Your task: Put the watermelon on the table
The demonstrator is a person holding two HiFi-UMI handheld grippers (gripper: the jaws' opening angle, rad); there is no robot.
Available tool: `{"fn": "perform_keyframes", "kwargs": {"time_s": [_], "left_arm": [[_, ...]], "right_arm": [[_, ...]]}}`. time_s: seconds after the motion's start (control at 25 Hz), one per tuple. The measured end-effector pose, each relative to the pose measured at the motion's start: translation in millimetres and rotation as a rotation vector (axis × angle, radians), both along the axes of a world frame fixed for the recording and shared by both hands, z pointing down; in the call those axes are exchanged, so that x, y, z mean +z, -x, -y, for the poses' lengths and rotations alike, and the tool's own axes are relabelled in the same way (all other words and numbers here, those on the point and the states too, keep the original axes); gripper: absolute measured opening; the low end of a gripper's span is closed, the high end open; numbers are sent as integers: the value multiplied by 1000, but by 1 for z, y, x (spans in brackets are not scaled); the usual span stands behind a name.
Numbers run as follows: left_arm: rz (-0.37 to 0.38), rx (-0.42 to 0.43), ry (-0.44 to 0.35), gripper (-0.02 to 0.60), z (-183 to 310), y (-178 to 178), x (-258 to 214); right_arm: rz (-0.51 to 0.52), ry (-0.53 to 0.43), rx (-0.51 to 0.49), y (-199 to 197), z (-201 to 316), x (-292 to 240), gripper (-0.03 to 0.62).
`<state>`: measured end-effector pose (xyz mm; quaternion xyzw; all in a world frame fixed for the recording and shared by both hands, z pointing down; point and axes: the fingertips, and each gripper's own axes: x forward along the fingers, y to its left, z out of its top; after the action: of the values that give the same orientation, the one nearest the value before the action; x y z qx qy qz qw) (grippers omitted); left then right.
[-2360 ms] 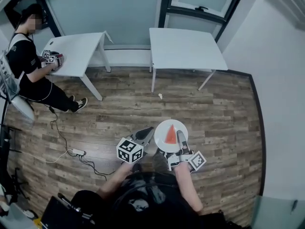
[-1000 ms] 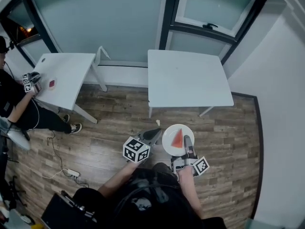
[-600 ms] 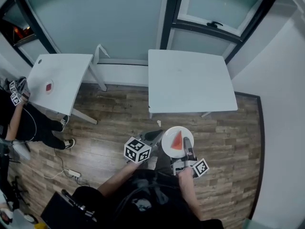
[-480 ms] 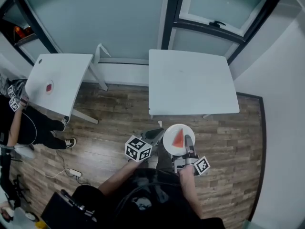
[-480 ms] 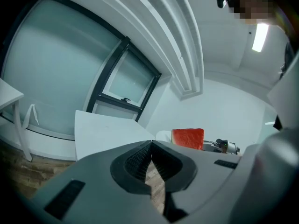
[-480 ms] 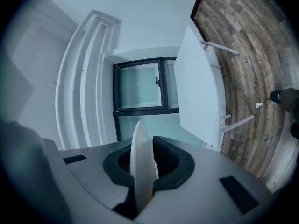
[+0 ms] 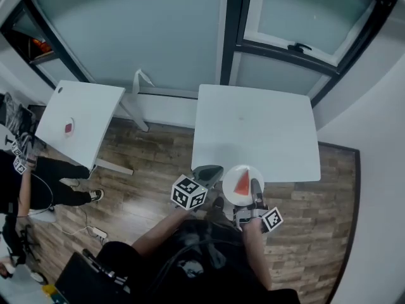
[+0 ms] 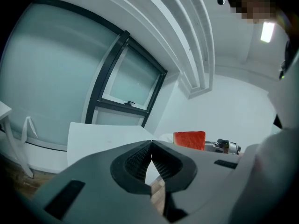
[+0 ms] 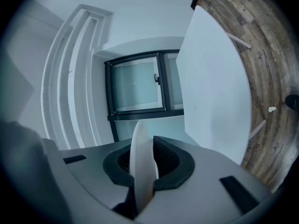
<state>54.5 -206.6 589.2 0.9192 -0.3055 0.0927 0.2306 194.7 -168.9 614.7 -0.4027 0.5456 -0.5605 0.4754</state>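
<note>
My right gripper (image 7: 254,184) has its jaws closed on the rim of the white plate (image 7: 231,193), the pads pressing the thin edge from both sides; the plate juts out ahead of my hand. The watermelon (image 7: 242,182), a red wedge, lies on that plate. Seen from above, plate and slice overlap the near edge of the white table (image 7: 253,119), a little right of that edge's middle; I cannot tell whether the plate touches the tabletop.

My left gripper (image 7: 207,171) has its jaws drawn together, tips meeting, with nothing between them; it sits just off the table's near edge, close beside the plate on the left and apart from it. Its marker cube (image 7: 189,192) lies further back from the table.

A wood floor (image 7: 152,160) runs beneath the table. A second white table (image 7: 88,116) stands well to the left of it, with a small red thing (image 7: 68,128) on top, and a person (image 7: 22,176) is at that second table's far left side. Dark-framed windows (image 7: 304,24) rise behind the table.
</note>
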Motion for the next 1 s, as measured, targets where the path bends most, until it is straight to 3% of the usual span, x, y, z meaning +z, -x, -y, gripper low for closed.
{"fn": "perform_keyframes", "kwargs": {"time_s": [0.2,0.44,0.64,0.8,1.0], "left_arm": [[25,-20,-18,3,37,-21,0],[4,-42,31,3,78,-13,11],[7,-7,55,3,118,-3,27],[-16,24,108,3,147,4,43],[-18,69,131,3,176,1,59]], "right_arm": [[-5,36,-67,-12,42,12,35],[-21,86,-73,-15,86,27,35],[-27,95,-8,-15,136,47,35],[-55,169,51,-21,166,73,35],[-70,166,97,-29,193,82,34]]}}
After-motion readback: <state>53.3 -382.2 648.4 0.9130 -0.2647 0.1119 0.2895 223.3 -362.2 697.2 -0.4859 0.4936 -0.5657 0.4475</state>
